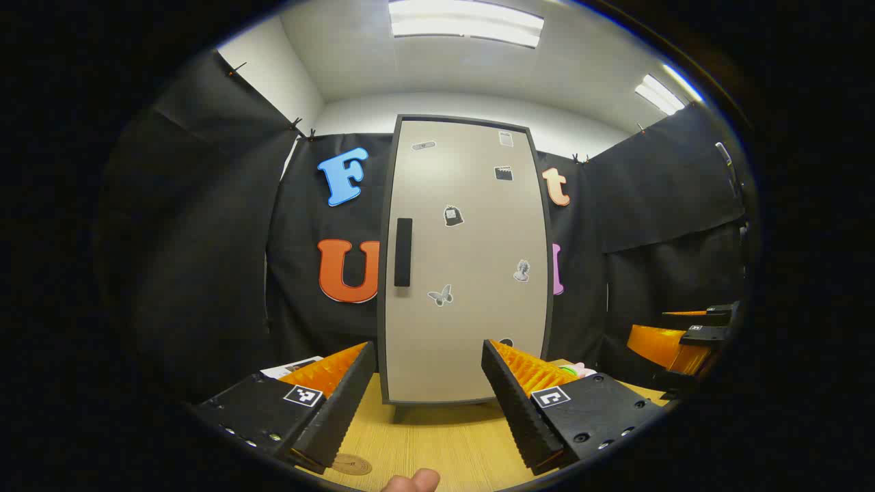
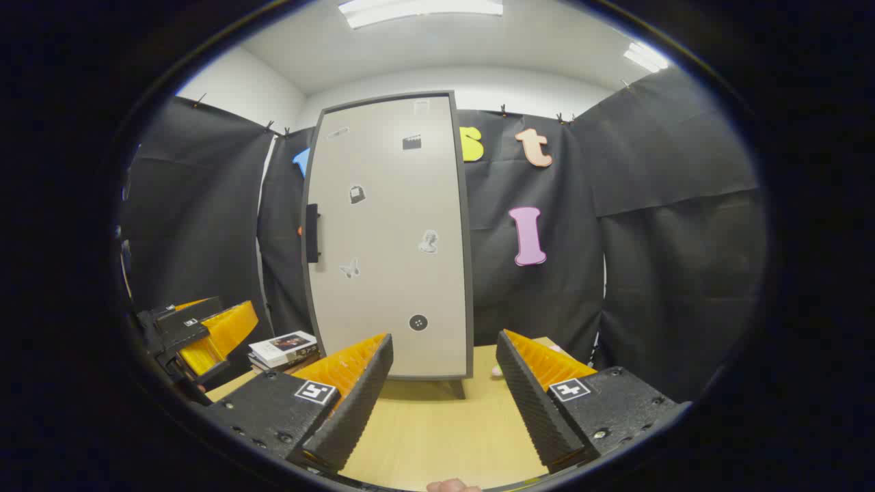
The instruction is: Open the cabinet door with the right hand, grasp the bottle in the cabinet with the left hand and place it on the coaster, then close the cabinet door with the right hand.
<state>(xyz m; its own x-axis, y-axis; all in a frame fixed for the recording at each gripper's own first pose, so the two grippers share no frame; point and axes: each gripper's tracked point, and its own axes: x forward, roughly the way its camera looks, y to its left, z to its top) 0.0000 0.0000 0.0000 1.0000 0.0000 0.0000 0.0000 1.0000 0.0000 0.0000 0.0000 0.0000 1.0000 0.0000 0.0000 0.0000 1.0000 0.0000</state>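
Both grippers (image 1: pixel 428 389) (image 2: pixel 444 383) wide open, empty; cabinet door (image 1: pixel 468 260) closed.

The shut cabinet door (image 1: pixel 468 260) hides whatever stands inside. The coaster (image 1: pixel 351 465) is cut off at the left gripper view's lower edge. The door's small stickers (image 2: pixel 356 194) are too small to make out.

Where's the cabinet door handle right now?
In the left gripper view the handle sits upright at mid-height along the left edge of the closed cabinet door; right gripper view shows the same.
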